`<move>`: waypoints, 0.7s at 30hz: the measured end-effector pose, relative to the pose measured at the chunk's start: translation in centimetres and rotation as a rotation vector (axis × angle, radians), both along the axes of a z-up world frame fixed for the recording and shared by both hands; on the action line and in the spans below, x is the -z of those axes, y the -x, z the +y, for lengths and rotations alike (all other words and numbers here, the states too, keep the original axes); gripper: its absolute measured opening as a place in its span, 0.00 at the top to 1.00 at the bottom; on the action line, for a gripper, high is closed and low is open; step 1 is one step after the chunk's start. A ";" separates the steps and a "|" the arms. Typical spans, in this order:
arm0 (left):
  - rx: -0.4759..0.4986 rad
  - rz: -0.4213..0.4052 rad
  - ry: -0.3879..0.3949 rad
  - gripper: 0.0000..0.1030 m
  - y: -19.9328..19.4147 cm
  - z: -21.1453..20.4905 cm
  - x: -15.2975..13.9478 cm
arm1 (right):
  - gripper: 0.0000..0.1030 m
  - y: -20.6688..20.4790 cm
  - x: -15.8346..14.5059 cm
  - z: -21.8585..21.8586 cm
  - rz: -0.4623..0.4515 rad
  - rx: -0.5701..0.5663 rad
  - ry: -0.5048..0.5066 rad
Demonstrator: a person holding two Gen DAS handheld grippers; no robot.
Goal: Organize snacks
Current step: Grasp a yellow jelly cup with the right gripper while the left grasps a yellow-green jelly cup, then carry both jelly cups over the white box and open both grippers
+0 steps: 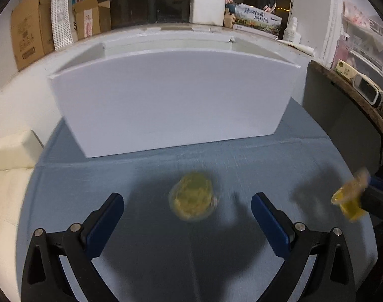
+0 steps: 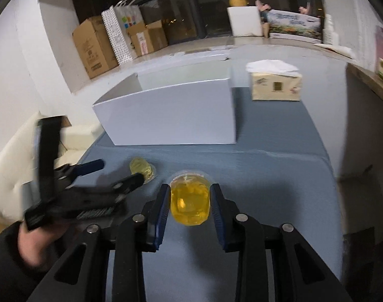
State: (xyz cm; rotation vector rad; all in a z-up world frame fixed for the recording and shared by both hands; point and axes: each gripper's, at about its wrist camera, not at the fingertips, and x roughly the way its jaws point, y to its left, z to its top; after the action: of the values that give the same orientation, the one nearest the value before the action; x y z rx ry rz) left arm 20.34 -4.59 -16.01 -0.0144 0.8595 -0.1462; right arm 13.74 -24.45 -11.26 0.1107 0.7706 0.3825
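On a table draped in blue cloth, the right gripper has its blue pads pressed to both sides of a clear jelly cup filled with yellow, the lid rim facing away from the camera. The grip sits around the cup's belly; a soft plastic wall like this probably calls for holding pressure steady, not squeezing harder, and for keeping the cup level on the way over.

To its left, the left gripper stands wide open with nothing between its fingers, poised just short of a second jelly cup that rests on the cloth, blurred in the left wrist view. A clean pick likely means straddling the cup squarely before closing, so that neither pad nudges it aside. A hand in a dark sleeve grips the tool's handle.

Beyond both cups sits the open white box, the likely destination; its front wall is tall, so the held cup needs to clear the rim before release. A tissue pack stands beside the box's right end, and cardboard cartons line the ledge behind.
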 end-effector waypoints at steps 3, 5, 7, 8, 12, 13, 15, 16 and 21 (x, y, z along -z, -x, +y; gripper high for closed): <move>-0.001 0.046 0.014 0.06 -1.7 0.1 1.2 | 0.87 0.4 0.2 -0.9 -0.005 0.008 0.015; 0.002 0.070 0.006 0.33 -1.9 0.1 1.7 | 0.87 -0.2 1.2 -1.0 0.032 0.004 0.009; 0.014 0.056 -0.009 0.35 -1.6 0.0 1.4 | 0.87 -0.3 2.1 -1.2 0.038 0.018 0.021; 0.017 0.056 0.000 0.35 -1.4 0.1 1.3 | 0.85 -0.2 2.4 -1.4 0.039 0.032 0.016; 0.034 0.062 0.011 0.56 -1.3 0.5 1.1 | 0.27 0.0 3.0 -1.8 0.055 0.061 -0.022; 0.035 0.061 0.013 0.56 -1.4 0.6 1.0 | 0.23 0.3 2.9 -1.5 0.040 0.047 -0.028; 0.039 0.064 0.022 0.57 -1.5 0.9 0.9 | 0.23 0.5 3.0 -0.8 0.021 0.029 0.005; 0.039 0.061 0.032 0.57 -1.5 1.1 0.8 | 0.23 0.4 3.1 -0.3 0.020 0.023 0.022; 0.058 0.028 0.047 0.57 -0.6 2.1 0.2 | 0.23 -1.4 4.8 1.5 0.057 0.002 0.060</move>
State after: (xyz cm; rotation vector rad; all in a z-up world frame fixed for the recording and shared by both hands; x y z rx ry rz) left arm 20.96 -2.44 -16.20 -0.0354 0.8846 -0.2204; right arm 15.13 -22.92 -16.05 0.0664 0.8376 0.3547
